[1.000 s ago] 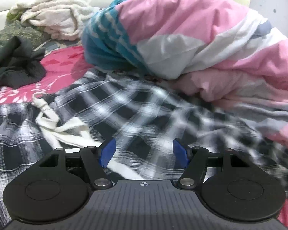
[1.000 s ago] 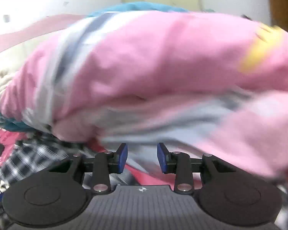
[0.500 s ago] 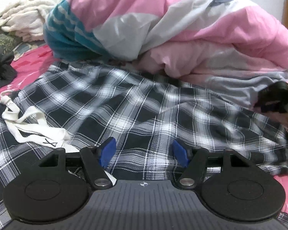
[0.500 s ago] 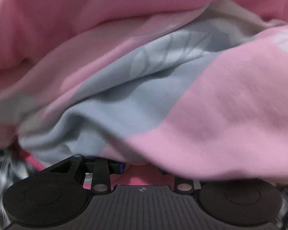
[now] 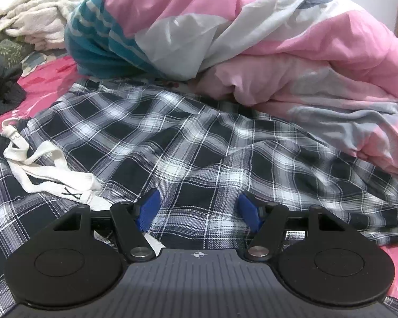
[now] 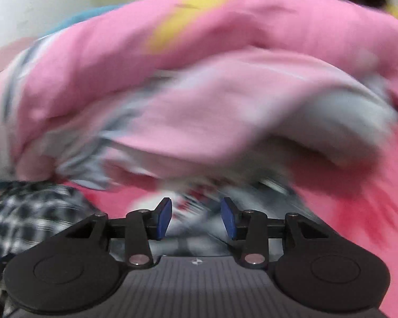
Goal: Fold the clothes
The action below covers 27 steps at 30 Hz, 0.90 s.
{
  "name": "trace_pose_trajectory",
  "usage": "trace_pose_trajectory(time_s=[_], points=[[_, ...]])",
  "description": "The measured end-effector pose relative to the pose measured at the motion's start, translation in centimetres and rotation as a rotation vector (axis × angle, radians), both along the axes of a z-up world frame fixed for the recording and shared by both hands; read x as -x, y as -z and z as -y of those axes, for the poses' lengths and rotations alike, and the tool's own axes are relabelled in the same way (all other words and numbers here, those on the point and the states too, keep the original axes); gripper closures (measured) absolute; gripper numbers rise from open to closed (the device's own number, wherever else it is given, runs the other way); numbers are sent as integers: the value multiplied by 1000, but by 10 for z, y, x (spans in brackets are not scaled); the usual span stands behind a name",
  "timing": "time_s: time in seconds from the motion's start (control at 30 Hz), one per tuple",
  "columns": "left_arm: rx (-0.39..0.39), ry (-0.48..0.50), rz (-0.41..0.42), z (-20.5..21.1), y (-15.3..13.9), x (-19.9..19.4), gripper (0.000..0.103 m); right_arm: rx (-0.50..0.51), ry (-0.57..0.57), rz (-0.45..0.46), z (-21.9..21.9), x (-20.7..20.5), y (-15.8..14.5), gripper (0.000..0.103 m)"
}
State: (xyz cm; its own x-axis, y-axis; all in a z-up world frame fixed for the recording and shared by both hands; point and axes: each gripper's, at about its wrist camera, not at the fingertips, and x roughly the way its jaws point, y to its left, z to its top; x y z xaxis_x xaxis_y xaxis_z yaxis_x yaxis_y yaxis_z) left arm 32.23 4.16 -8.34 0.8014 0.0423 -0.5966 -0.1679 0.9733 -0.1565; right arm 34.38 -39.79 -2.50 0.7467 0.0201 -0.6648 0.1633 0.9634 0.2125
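Note:
A black-and-white plaid garment (image 5: pixel 188 148) lies spread over the bed in the left wrist view, with a white drawstring (image 5: pixel 39 169) across its left part. My left gripper (image 5: pixel 197 210) hovers just above the plaid cloth, open, with nothing between its blue pads. In the blurred right wrist view, my right gripper (image 6: pixel 196 218) faces the pink and grey duvet (image 6: pixel 212 100); its jaws are opening and nothing is gripped between them. A corner of the plaid garment (image 6: pixel 26 212) shows at the lower left there.
A bulky pink, grey and teal duvet (image 5: pixel 265 39) is heaped behind the plaid garment. Cream towels (image 5: pixel 31 23) and dark clothes (image 5: pixel 2 90) lie at the far left on the pink bedsheet (image 5: pixel 47 79).
The right gripper pulled back out from under the duvet fold and its pads, hidden half a second ago, now show apart. The left view shifted slightly; the right hand no longer shows at its edge.

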Motion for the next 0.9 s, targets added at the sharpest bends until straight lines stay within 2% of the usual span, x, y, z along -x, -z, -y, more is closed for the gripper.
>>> trace_pose_trajectory(time_s=[0.07,0.1,0.23,0.27,0.4,0.53,0.67,0.73,0.83,0.9], points=[[4,-2,-1,-1,-1,0,37,-89,131,-56,31,9,14,59],[6,-4,-1,-2,-1,0,37,-159,179,-64,44,13,23,56],[11,-8,-2,-5,-2,0,37,-444,366,-88,97,26,57,56],[11,-9,-3,-5,-2,0,37,-456,383,-74,102,23,61,56],[9,-11,-5,-6,-1,-2,37,-391,441,-17,103,10,66,58],[8,-12,-6,-7,-1,-3,37,-396,447,15,98,22,61,58],[10,-11,-7,-7,-1,-3,37,-300,422,39,92,42,49,54],[12,-13,-7,-7,-1,-3,37,-254,382,37,91,45,48,39],[15,-14,-8,-7,-1,-3,37,-115,262,14,79,47,48,33],[17,-15,-8,-7,-1,-3,37,-4,165,-16,67,45,51,32]])
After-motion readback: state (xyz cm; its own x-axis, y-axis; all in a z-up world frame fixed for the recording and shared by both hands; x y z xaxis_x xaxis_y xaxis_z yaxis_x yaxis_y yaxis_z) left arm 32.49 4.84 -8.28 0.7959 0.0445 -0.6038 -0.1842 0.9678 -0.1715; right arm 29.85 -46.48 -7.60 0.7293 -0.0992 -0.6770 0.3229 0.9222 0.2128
